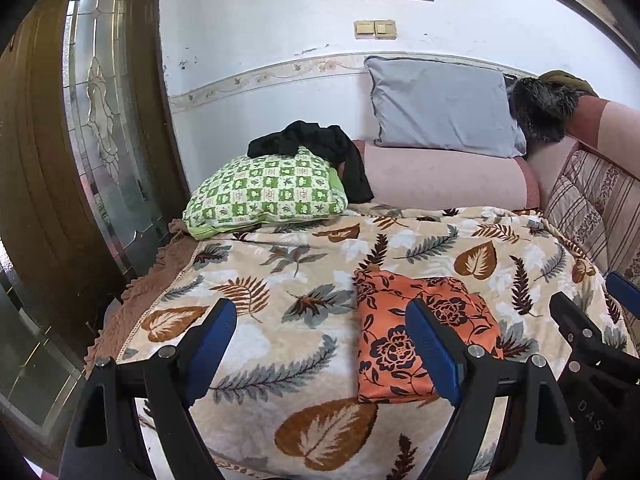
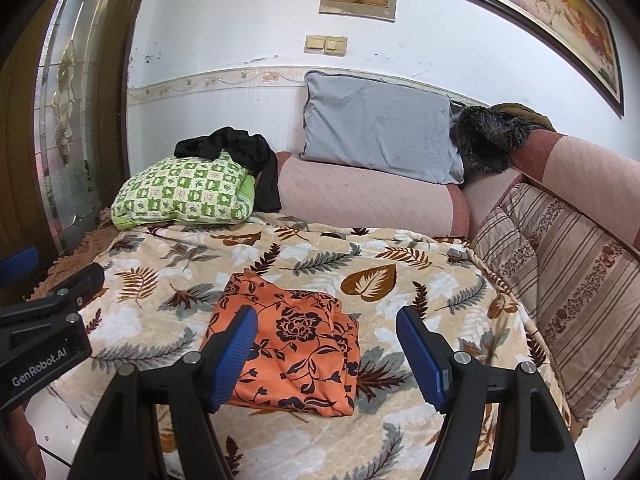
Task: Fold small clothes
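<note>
Both claws are wide apart and hold nothing: the left claw and the right claw hang over the leafy blanket. The orange flowered cloth lies folded there, under the right claw. Behind, a black garment drapes the green pillow; a careless grab could muss the orange cloth's neat folds.

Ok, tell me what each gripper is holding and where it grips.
Nothing is held. The left gripper and right gripper are both open above the folded orange floral cloth.
</note>
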`<move>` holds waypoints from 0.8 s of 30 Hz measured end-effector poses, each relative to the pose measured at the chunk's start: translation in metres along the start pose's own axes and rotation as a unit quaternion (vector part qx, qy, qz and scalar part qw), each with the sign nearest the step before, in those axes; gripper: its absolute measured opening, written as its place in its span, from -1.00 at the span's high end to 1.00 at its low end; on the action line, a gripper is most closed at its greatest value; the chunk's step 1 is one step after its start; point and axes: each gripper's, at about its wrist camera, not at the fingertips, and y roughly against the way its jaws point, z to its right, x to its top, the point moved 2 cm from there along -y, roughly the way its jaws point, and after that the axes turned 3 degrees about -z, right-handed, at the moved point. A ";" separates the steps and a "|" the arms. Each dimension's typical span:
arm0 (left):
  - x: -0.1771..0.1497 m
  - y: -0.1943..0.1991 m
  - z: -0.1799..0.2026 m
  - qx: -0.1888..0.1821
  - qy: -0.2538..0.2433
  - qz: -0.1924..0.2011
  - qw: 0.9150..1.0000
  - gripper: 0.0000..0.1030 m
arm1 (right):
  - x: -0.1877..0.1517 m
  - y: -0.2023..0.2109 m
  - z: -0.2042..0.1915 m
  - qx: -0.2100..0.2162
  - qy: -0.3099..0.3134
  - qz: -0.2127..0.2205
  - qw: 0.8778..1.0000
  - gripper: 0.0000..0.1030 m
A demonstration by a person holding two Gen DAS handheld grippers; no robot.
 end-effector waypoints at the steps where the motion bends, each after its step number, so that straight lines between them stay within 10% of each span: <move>1: 0.001 -0.001 0.002 -0.003 -0.001 -0.001 1.000 -0.68 | 0.000 -0.001 0.001 -0.001 -0.001 -0.001 1.000 -0.46; 24: 0.016 -0.037 0.020 -0.071 -0.011 -0.004 0.997 -0.68 | 0.009 -0.036 0.021 -0.026 -0.020 -0.020 0.999 -0.46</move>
